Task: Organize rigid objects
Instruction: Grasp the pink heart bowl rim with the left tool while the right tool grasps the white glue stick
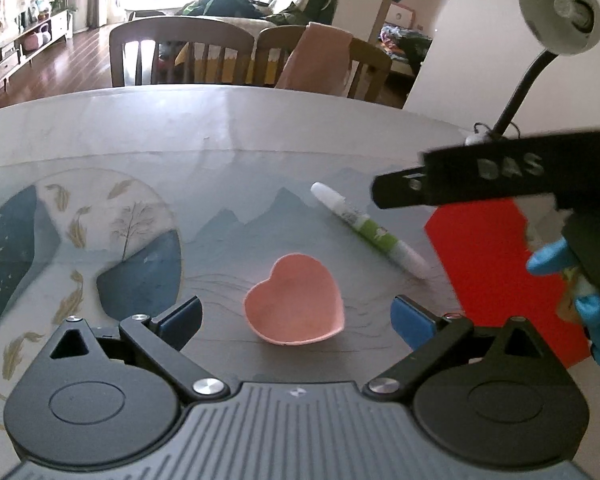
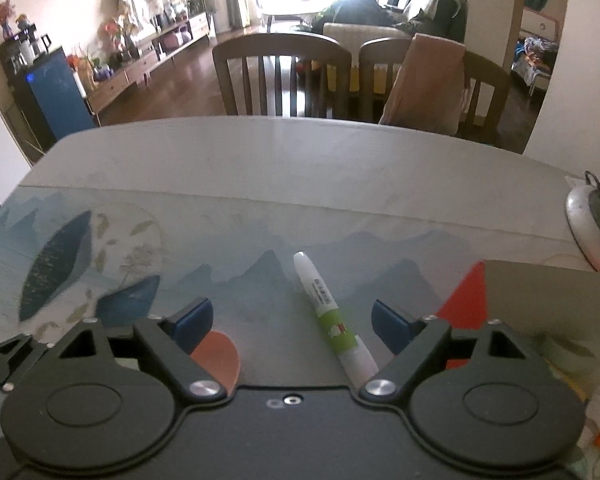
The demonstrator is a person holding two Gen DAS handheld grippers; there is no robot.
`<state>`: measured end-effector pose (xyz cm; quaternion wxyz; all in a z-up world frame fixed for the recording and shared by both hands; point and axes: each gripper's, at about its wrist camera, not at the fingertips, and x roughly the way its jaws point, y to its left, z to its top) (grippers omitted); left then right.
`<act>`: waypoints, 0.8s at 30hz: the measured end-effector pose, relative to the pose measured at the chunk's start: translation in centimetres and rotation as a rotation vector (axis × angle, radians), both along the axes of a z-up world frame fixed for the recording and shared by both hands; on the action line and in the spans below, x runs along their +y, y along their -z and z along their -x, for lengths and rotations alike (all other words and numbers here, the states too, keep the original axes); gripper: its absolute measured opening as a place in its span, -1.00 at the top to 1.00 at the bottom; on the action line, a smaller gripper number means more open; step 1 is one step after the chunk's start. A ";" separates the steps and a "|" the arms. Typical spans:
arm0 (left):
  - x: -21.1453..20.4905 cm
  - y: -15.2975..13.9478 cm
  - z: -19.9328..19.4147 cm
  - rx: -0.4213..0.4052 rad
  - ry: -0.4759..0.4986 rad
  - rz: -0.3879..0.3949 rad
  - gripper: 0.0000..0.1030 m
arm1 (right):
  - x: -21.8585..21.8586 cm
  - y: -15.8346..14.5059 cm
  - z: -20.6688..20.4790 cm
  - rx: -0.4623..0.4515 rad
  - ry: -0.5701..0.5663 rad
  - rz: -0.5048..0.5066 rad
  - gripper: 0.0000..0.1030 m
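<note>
left wrist: left hand-held gripper (image 1: 296,314) is held released, pink heart dish (image 1: 295,300) framed between its fingers on the table (image 1: 220,140) | right wrist: right hand-held gripper (image 2: 292,322) is spread wide, empty, over the marker (image 2: 332,320); long axis runs near-to-far, cap end away, leaning left | step judged: pre-grasp; lowering and closing across the barrel is called for next

Table (image 1: 228,120) wears a painted landscape mat (image 1: 220,216); pink heart dish (image 1: 295,300) at centre, marker (image 1: 368,230) at two o'clock, red sheet (image 1: 496,280) at three.
</note>
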<state>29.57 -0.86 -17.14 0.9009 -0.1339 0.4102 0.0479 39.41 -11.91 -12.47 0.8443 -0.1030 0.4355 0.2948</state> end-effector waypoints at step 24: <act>-0.4 4.4 -2.0 -0.014 0.012 -0.076 -0.95 | 3.1 6.5 -4.0 0.078 0.004 0.151 -0.05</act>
